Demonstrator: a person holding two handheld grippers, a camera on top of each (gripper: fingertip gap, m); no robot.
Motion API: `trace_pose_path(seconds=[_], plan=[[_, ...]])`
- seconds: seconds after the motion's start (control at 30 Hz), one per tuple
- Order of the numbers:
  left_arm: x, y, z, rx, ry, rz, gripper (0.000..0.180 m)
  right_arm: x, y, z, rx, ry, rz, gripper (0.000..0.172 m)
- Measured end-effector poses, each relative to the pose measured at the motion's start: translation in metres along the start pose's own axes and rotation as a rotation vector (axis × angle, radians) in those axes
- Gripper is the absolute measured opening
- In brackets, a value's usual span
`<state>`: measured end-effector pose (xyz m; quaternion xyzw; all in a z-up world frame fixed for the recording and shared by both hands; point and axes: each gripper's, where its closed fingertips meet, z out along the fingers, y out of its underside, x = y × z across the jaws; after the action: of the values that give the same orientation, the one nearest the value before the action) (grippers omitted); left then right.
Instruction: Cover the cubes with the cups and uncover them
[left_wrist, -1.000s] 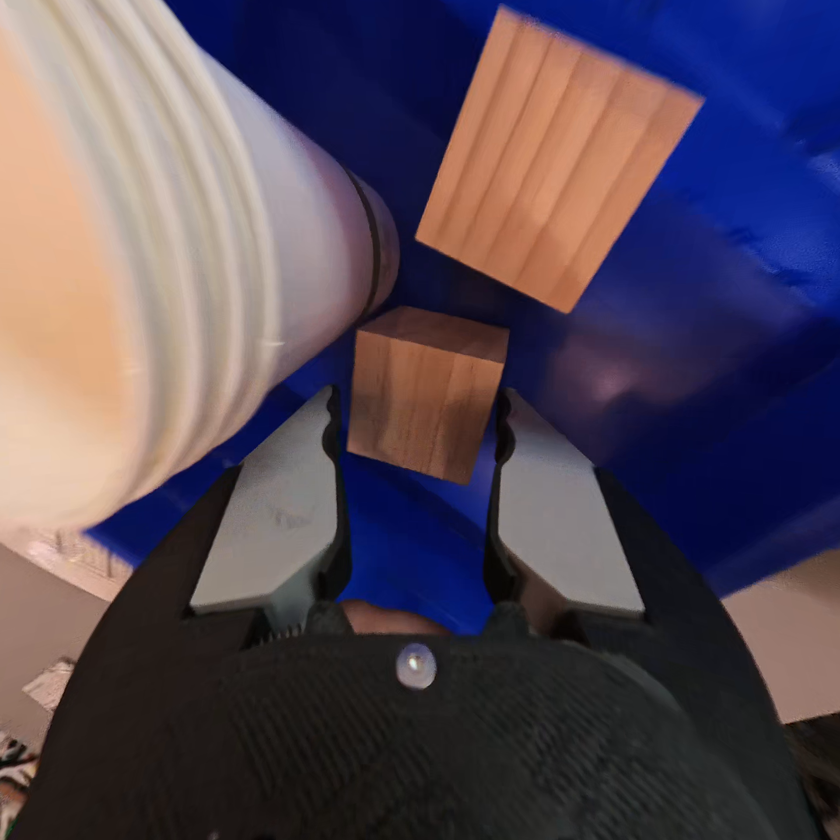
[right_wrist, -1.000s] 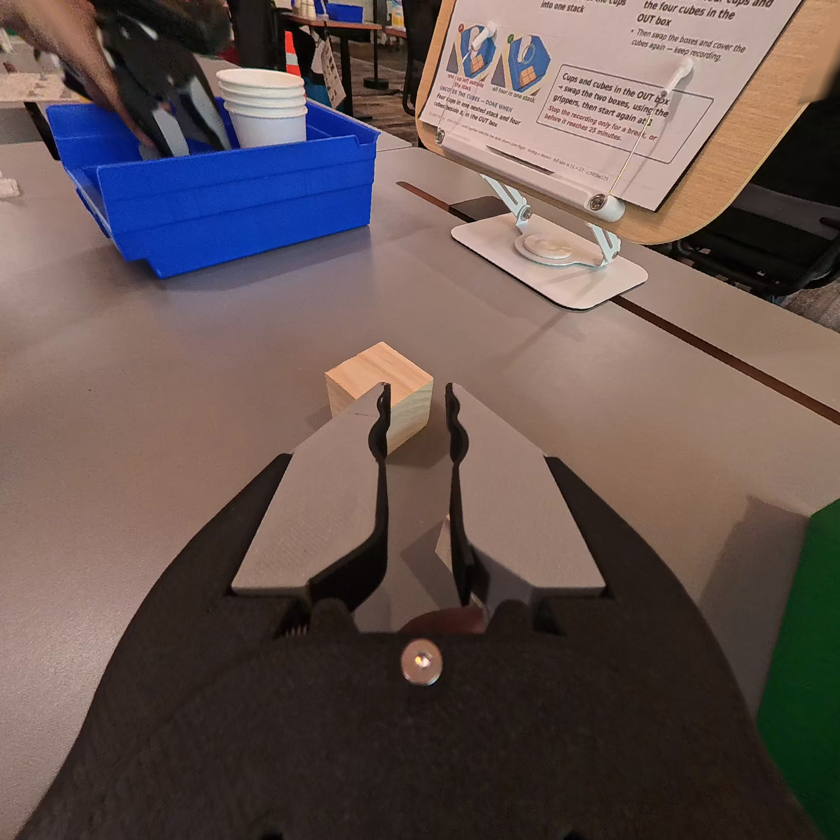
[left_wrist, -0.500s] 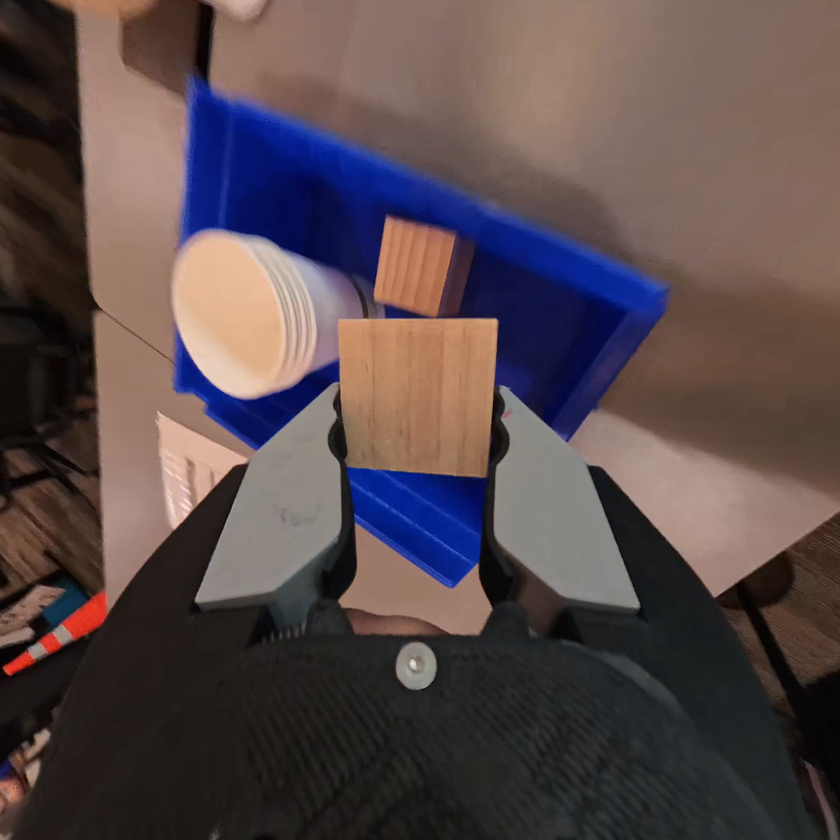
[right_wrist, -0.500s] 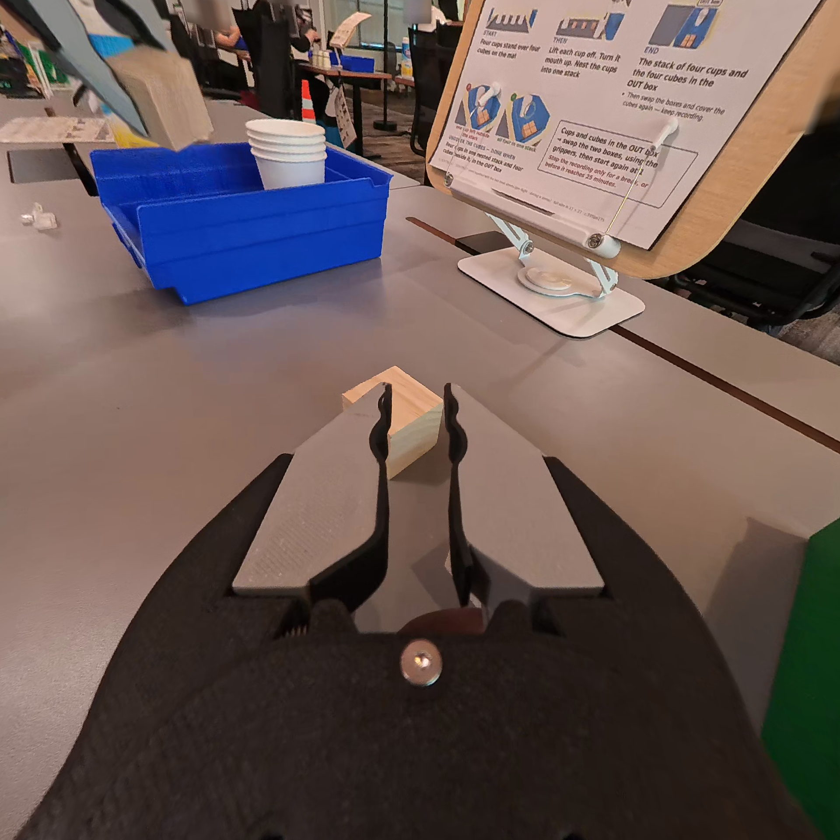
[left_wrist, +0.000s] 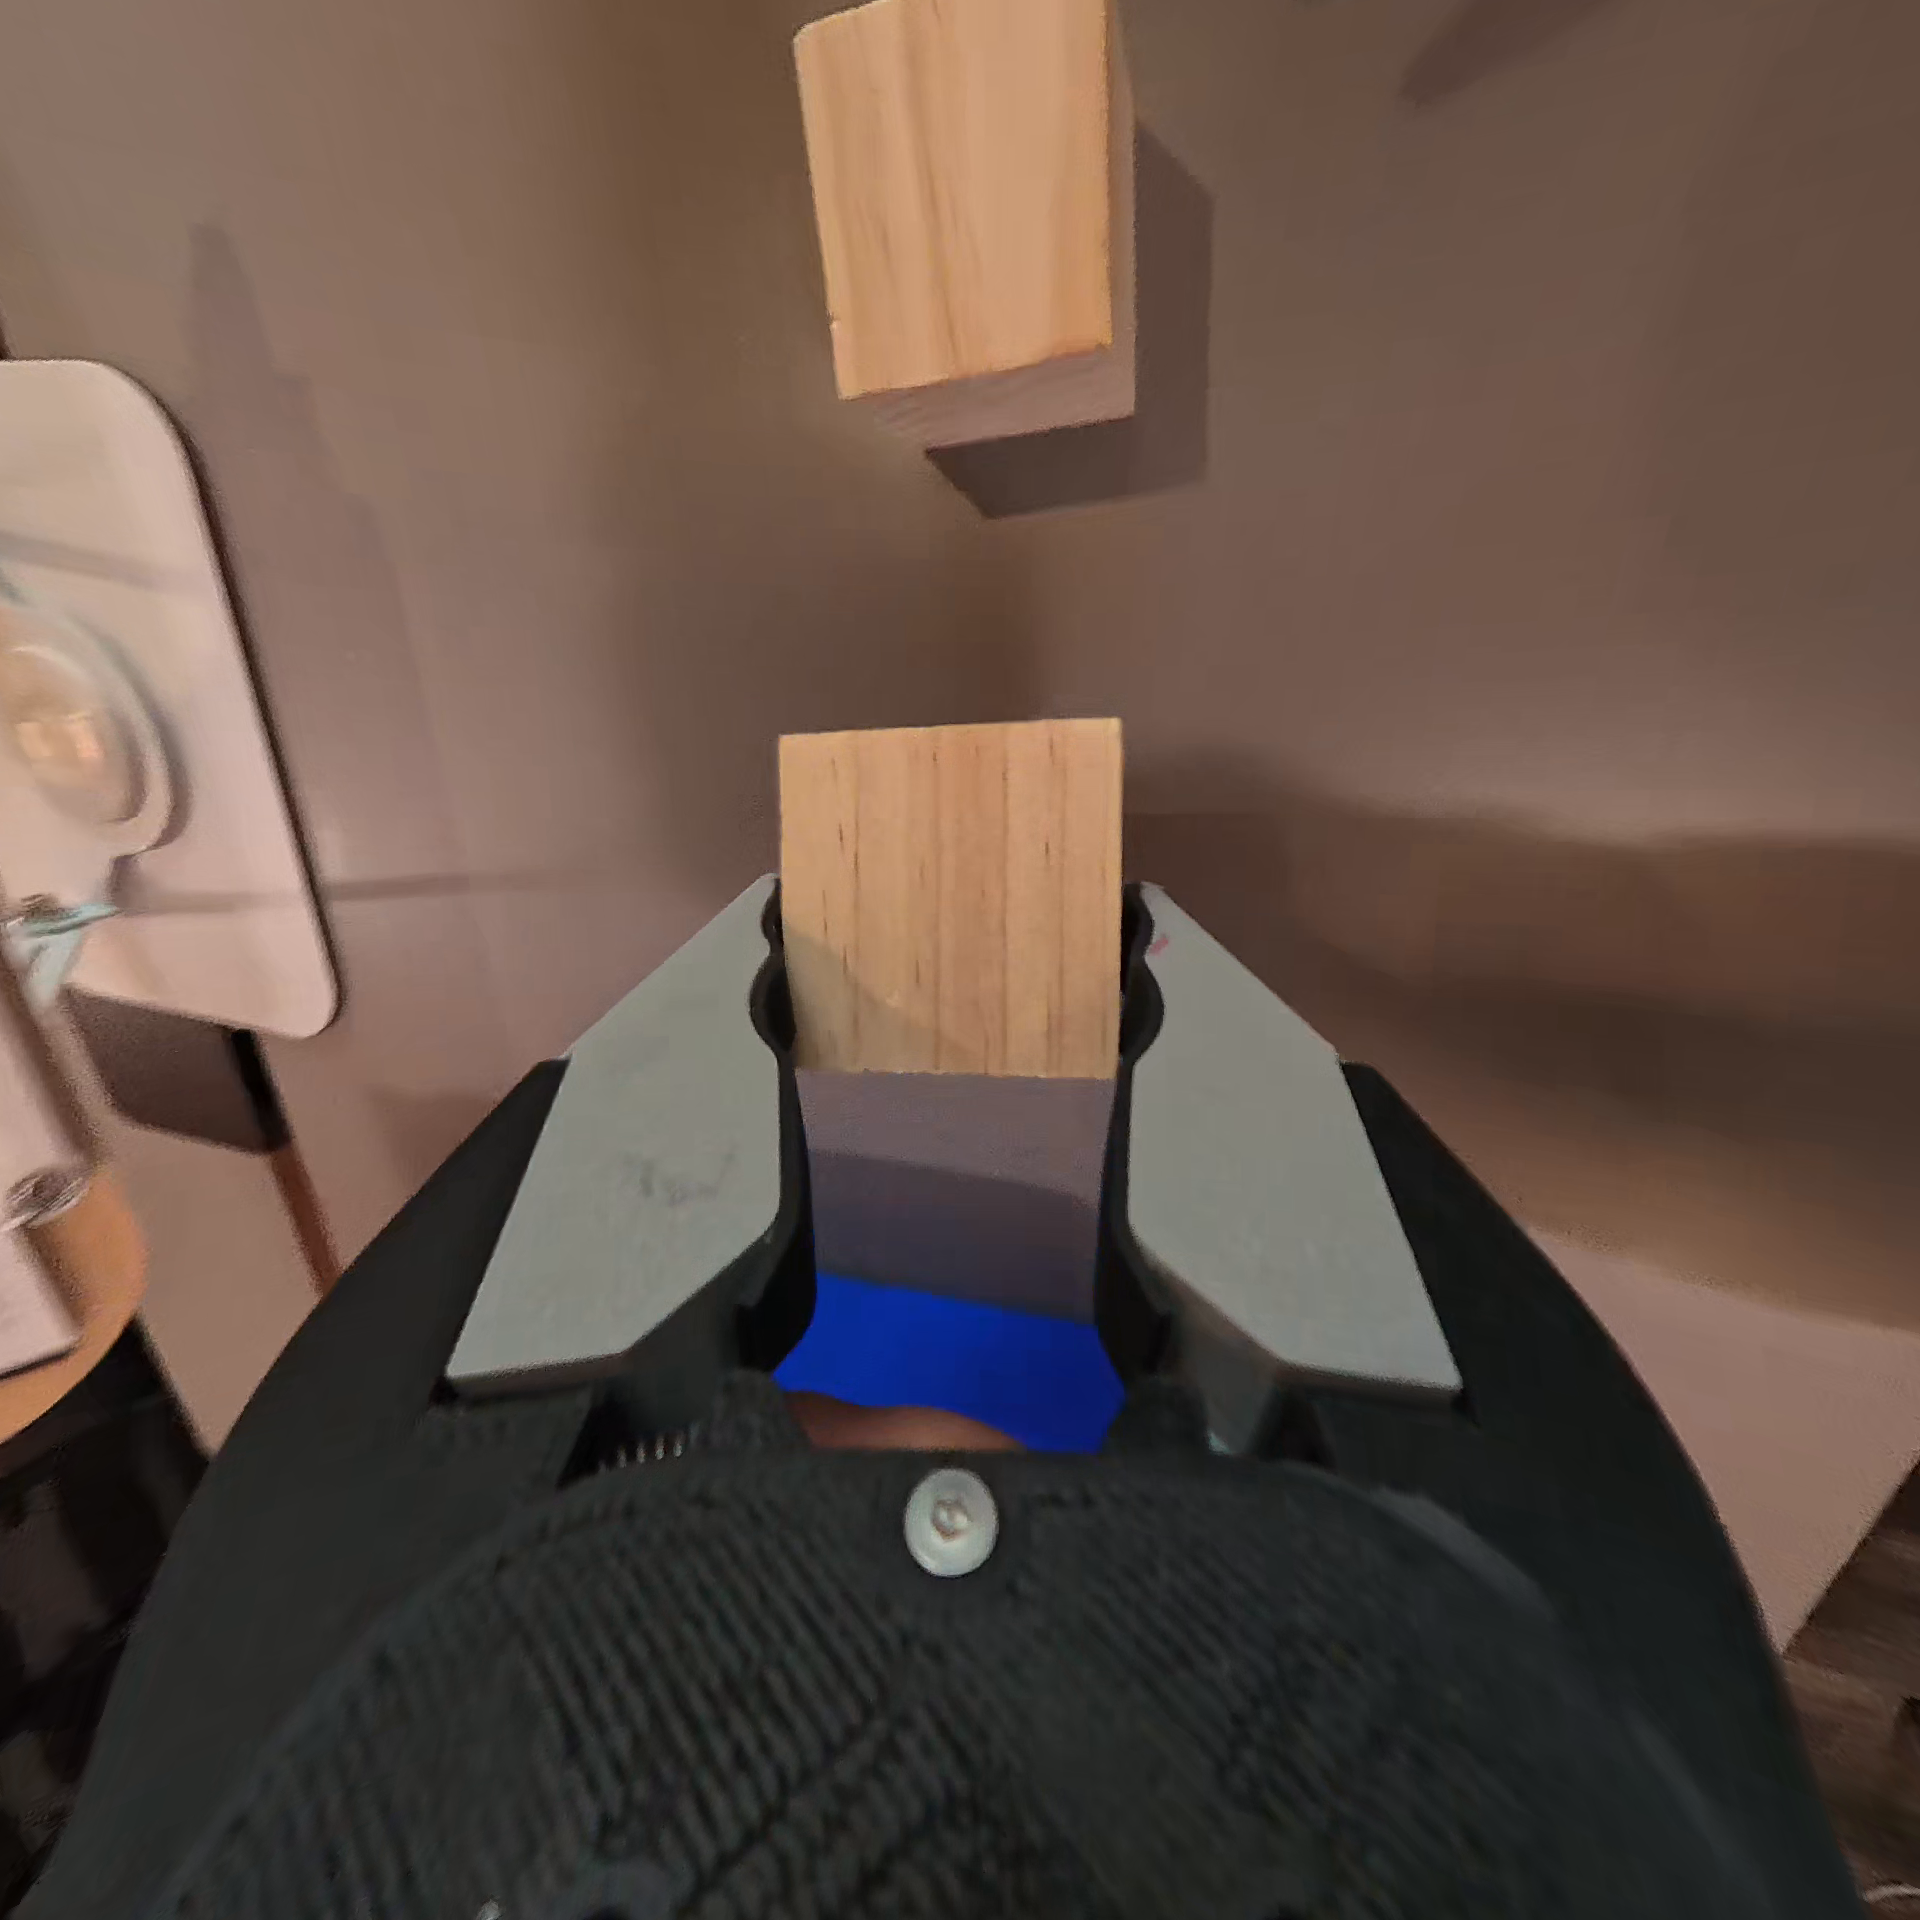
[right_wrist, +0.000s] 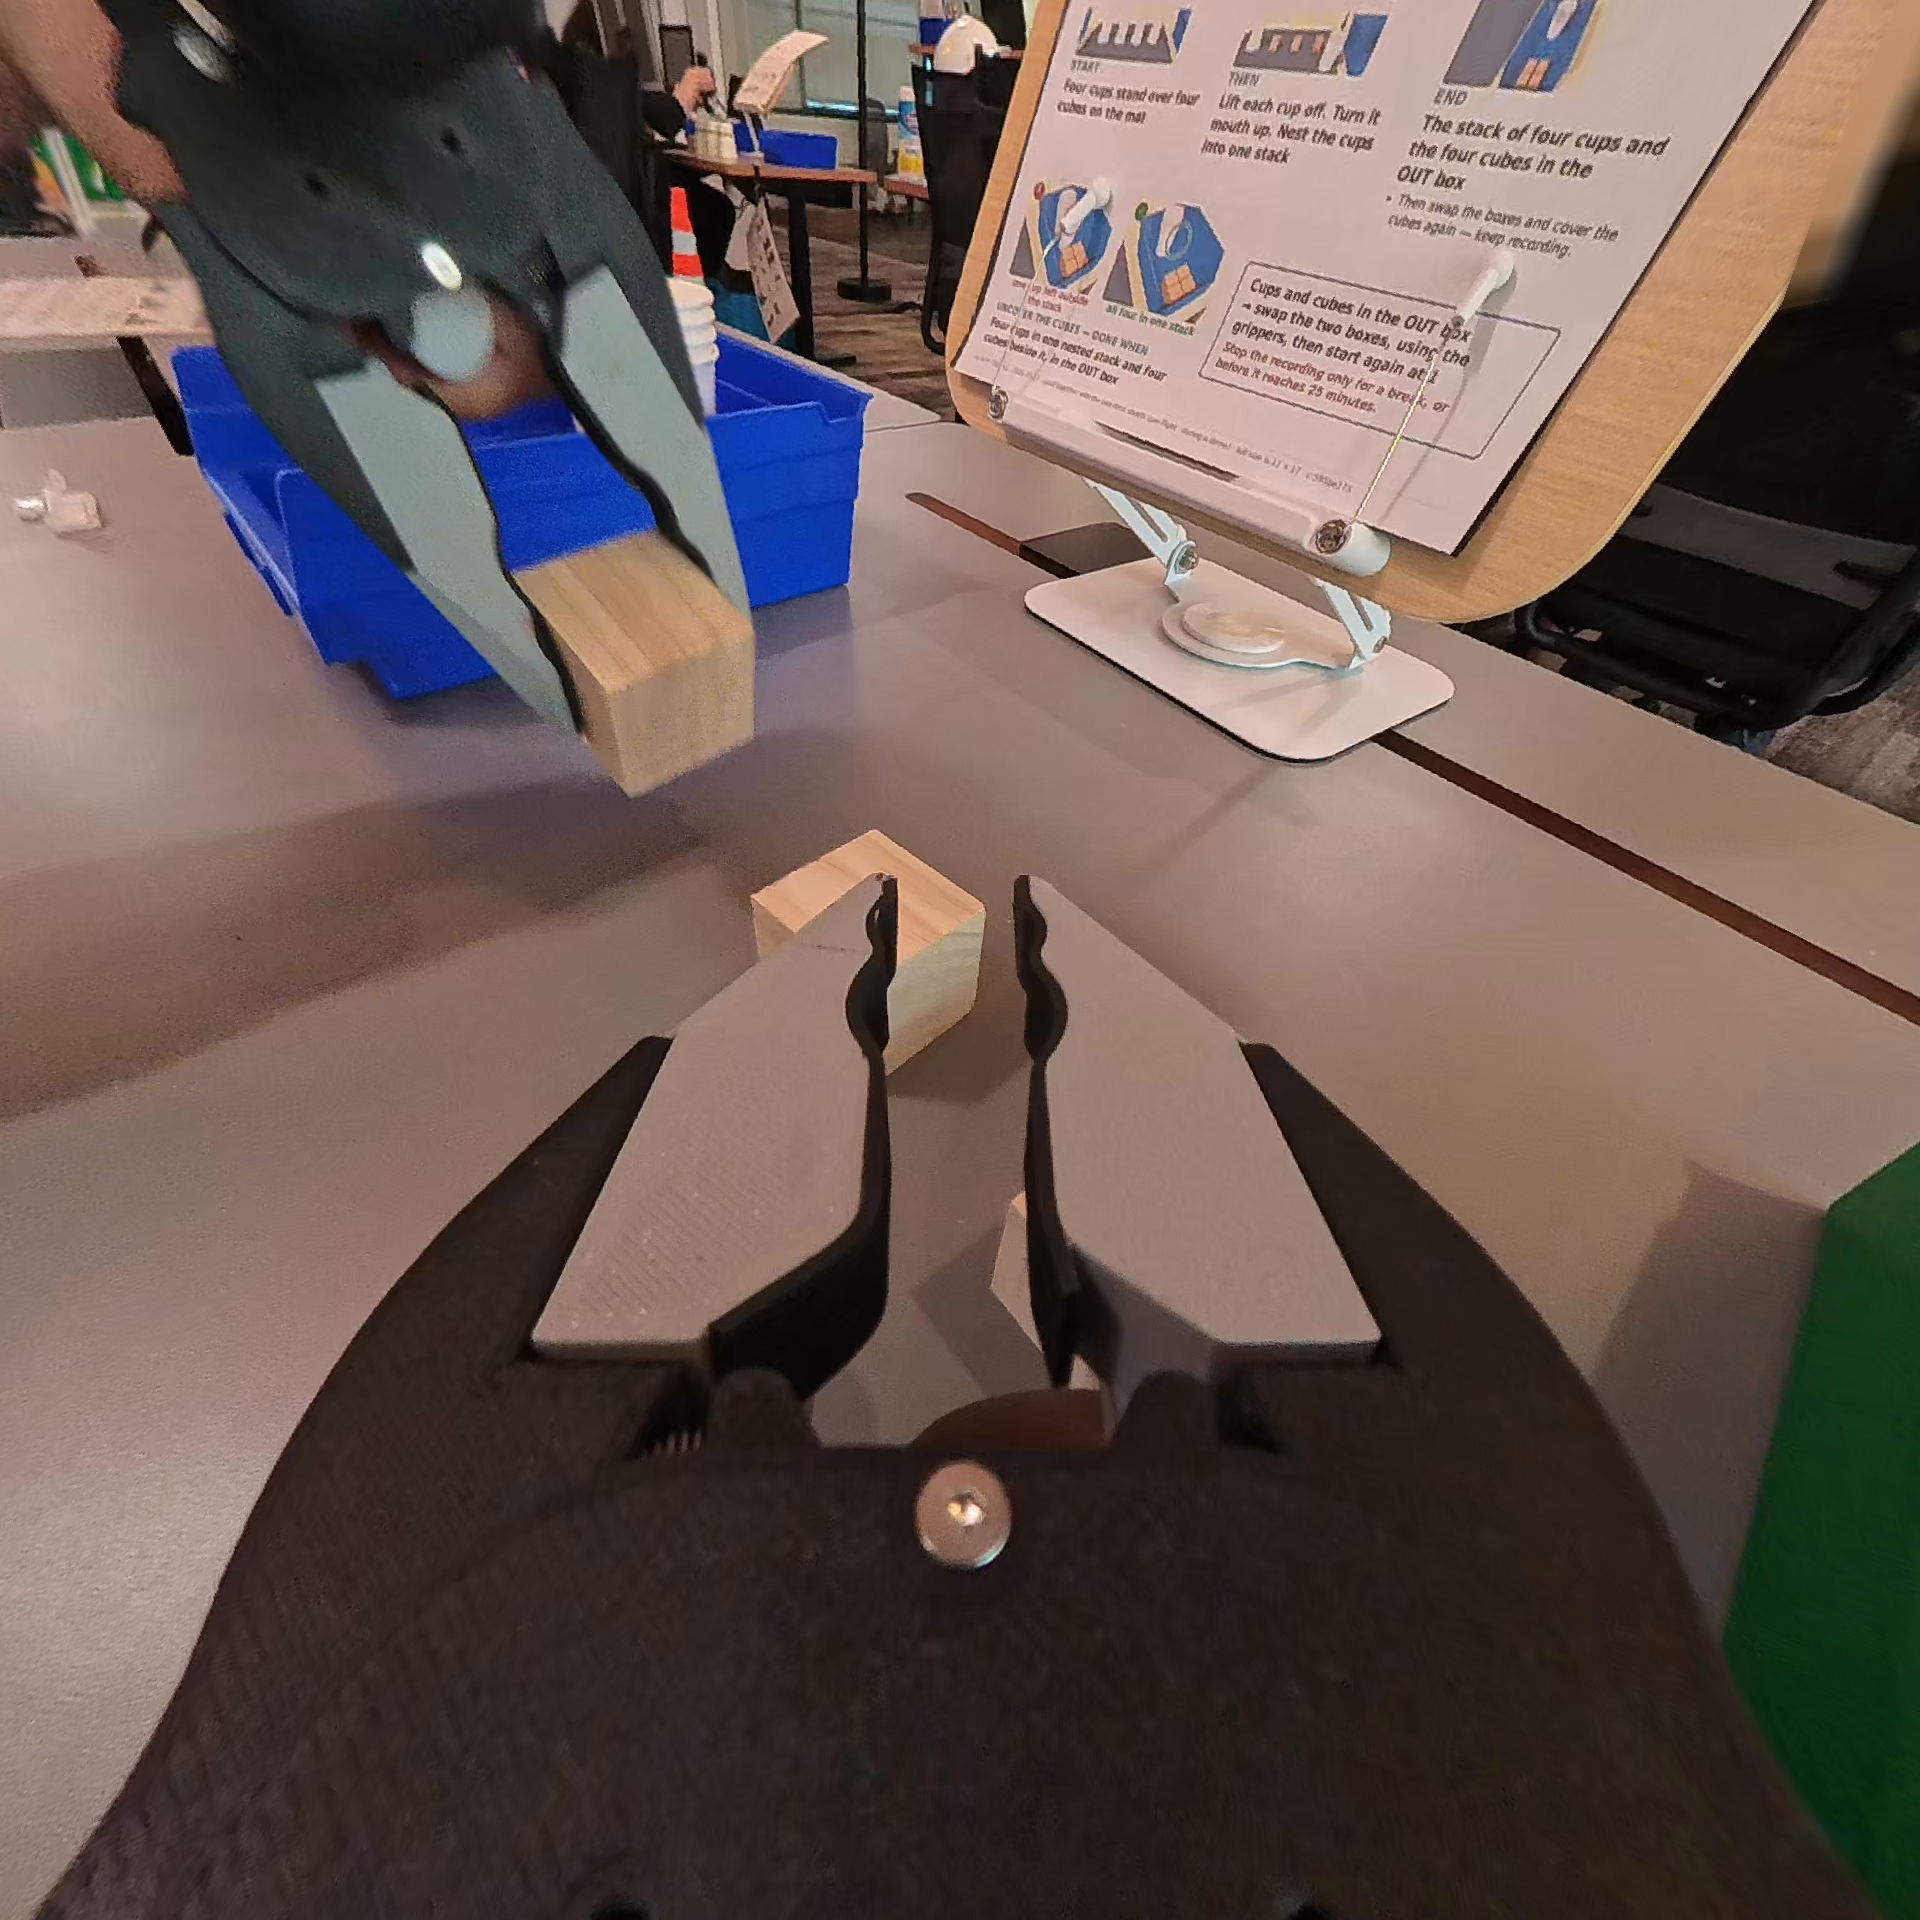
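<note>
Left gripper (left_wrist: 951, 987) clamps a wooden cube (left_wrist: 951, 899); right gripper (right_wrist: 951, 935) slightly apart, empty; a careless drop could knock the cube on the worktop (left_wrist: 961, 197) just ahead.

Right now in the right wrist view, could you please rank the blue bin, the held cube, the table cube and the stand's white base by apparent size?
1. Blue bin
2. White base
3. Held cube and table cube: look alike, so unranked.

The left claw (right_wrist: 634, 665) angles steeply downward, its grey fingers clamped on a wooden cube (left_wrist: 951, 899). The right claw (right_wrist: 951, 904) points level and forward. Its fingers stand slightly parted, gripping nothing.
</note>
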<state>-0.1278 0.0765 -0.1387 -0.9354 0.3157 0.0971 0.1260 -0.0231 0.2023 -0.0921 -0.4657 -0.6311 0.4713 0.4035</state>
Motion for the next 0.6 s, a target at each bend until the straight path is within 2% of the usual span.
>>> trace_pose_path(seconds=[0.1,0.2,0.37,0.6], plan=[[0.006,-0.002,0.029,-0.007,0.048,-0.020,0.062,-0.001,-0.003,-0.001,0.008,-0.002,-0.006,0.019],[0.014,0.029,0.054,-0.133,0.077,0.014,0.063,-0.003,-0.005,-0.003,0.016,-0.008,-0.004,0.019],[0.016,0.027,0.056,-0.037,0.073,-0.008,0.063,-0.004,-0.006,-0.002,0.015,-0.012,-0.008,0.019],[0.011,0.019,0.059,0.026,0.053,-0.038,0.063,-0.003,-0.004,-0.002,0.007,-0.003,-0.014,0.019]])
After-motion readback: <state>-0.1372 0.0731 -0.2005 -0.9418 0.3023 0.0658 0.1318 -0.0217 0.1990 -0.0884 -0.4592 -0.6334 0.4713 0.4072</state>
